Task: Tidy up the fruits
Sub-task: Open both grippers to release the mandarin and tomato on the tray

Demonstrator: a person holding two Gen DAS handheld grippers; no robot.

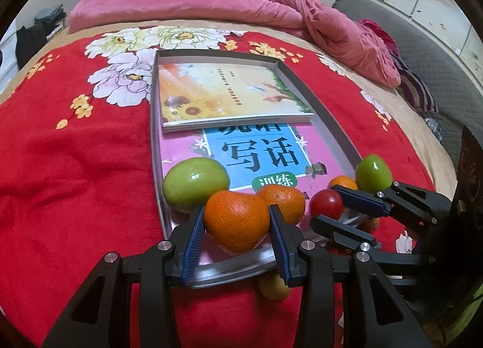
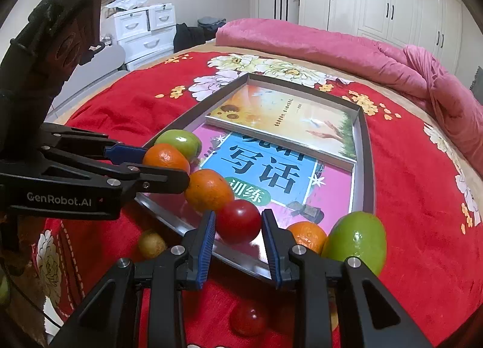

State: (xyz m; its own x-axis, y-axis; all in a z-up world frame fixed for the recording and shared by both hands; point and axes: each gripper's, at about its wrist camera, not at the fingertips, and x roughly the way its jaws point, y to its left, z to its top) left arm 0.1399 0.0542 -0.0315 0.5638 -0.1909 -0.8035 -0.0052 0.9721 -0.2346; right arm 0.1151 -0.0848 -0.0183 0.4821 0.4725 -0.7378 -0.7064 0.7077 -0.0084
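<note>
Left wrist view: an orange (image 1: 237,221) is gripped by the left tongs (image 1: 235,237) over the tray's (image 1: 229,272) near rim, on the bed (image 1: 75,166).
Right wrist view: a red tomato (image 2: 239,221) is clamped in the right tongs (image 2: 240,245) at the same rim, beside a green fruit (image 2: 357,239).

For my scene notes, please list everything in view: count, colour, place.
tray: one, silver, on the blanket
books: two, pale and pink, in the tray
oranges: three, orange, tray's near end
green fruits: two, green, tray's near corners
red tomatoes: two, red, one at tray's edge, one on blanket
yellow fruit: one, yellowish, on blanket before tray
blanket: one, red, flowered, on the bed
quilt: one, pink, behind
left gripper: one, black, shut on an orange
right gripper: one, black, shut on a tomato
</note>
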